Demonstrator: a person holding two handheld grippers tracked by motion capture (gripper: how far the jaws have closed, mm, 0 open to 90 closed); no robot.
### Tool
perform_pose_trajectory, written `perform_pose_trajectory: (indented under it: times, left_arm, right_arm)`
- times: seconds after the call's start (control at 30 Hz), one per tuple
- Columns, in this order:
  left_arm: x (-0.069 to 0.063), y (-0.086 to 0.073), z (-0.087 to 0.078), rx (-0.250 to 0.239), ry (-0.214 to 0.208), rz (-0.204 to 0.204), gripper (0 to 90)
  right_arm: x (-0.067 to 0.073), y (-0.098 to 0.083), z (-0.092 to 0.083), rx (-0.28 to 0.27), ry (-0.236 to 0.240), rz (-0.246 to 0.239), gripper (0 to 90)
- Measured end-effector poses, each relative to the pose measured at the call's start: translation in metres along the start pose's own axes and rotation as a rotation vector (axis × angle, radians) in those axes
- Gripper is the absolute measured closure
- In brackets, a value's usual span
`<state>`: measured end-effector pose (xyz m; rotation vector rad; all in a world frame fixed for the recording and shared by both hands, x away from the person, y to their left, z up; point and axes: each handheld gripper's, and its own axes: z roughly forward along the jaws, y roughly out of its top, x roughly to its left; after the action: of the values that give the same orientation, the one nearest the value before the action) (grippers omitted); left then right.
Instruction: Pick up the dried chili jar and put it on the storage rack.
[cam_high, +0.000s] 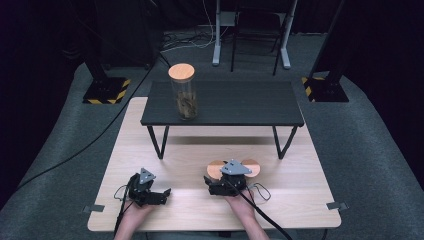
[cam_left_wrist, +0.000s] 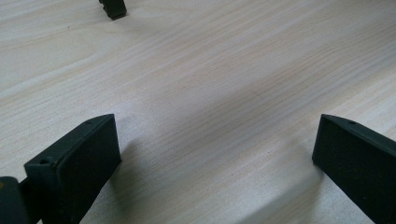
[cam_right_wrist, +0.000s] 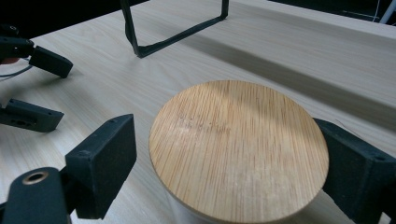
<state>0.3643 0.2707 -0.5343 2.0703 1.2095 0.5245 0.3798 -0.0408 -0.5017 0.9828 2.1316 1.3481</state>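
Black shelf (cam_high: 235, 102) carries a lidded jar (cam_high: 183, 92) of brown bits; both claws spread apart.

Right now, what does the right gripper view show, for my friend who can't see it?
A round wooden lid sits between the right gripper's two open black fingers, on a pale wooden table. The left gripper is off to the left, and a black shelf leg stands behind.
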Motion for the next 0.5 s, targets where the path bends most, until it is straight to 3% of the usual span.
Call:
perform_pose_trajectory:
  times: [0.2, 0.37, 0.5]
  left_arm:
    - [0.0, 0.0, 0.0, 0.0, 0.0, 0.0, 0.4]
    - [0.0, 0.0, 0.0, 0.0, 0.0, 0.0, 0.4]
    - [0.0, 0.0, 0.0, 0.0, 0.0, 0.0, 0.4]
  right_arm:
    - [0.0011, -0.0003, 0.0015, 0.008, -0.023, -0.014, 13.1]
    - [0.0007, -0.0001, 0.0021, 0.006, -0.045, -0.024, 21.5]
    - [0.0005, -0.0001, 0.0022, 0.011, -0.055, -0.034, 22.5]
